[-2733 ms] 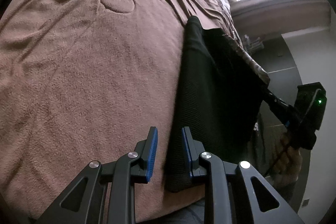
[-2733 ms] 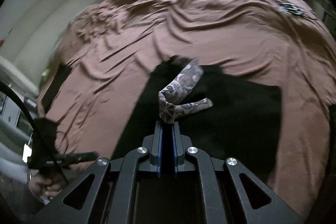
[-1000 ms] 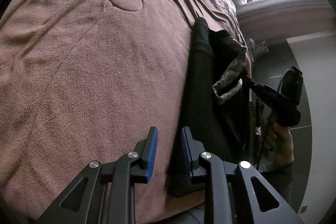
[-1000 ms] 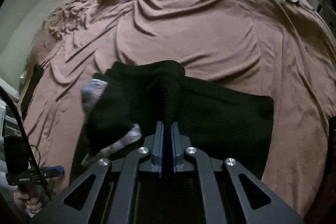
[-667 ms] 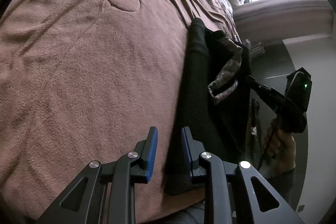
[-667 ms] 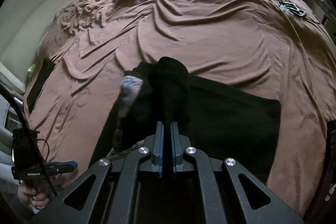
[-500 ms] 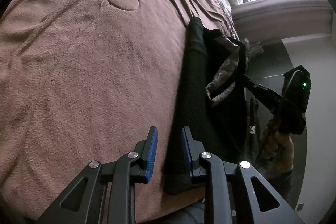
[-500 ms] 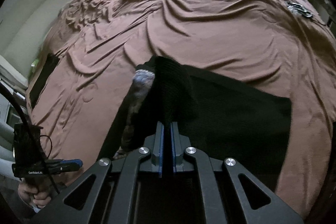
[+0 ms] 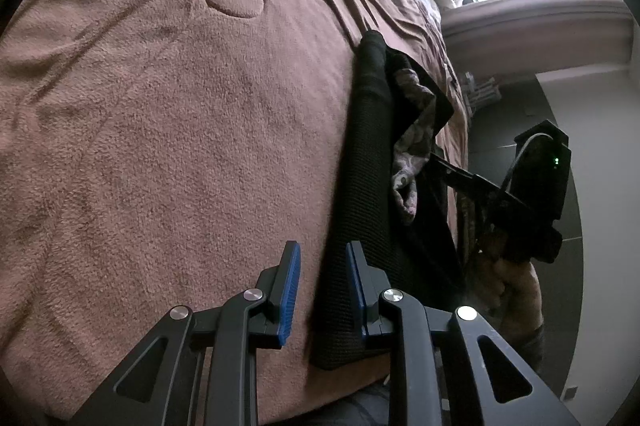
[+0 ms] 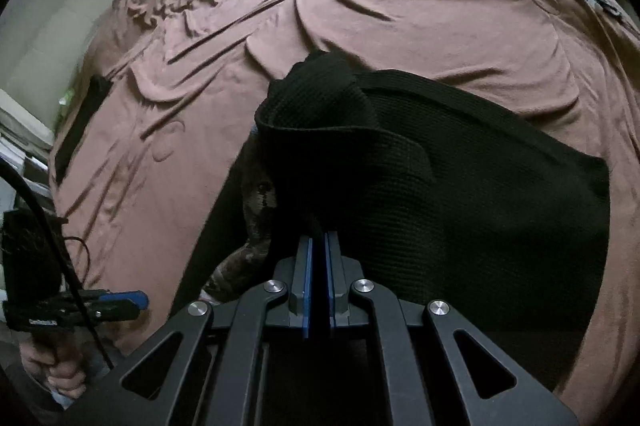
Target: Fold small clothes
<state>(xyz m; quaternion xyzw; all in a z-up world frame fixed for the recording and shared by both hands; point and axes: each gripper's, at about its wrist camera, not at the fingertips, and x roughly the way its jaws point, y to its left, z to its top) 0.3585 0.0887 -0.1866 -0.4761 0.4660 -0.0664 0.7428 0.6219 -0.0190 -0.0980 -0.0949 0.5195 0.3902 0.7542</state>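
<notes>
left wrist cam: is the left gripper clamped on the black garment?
No. The left gripper has a clear gap between its blue pads, which hover over the black garment's edge on the brown blanket.

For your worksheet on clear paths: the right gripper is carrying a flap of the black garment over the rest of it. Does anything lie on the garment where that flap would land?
Nothing visible does. The right gripper is shut on the black garment, whose flat part is bare cloth. The patterned fabric hangs under the lifted flap, part of what is being folded.

The right gripper (image 10: 317,246) has carried the black cloth (image 10: 460,186) over the patterned garment (image 10: 256,222).
</notes>
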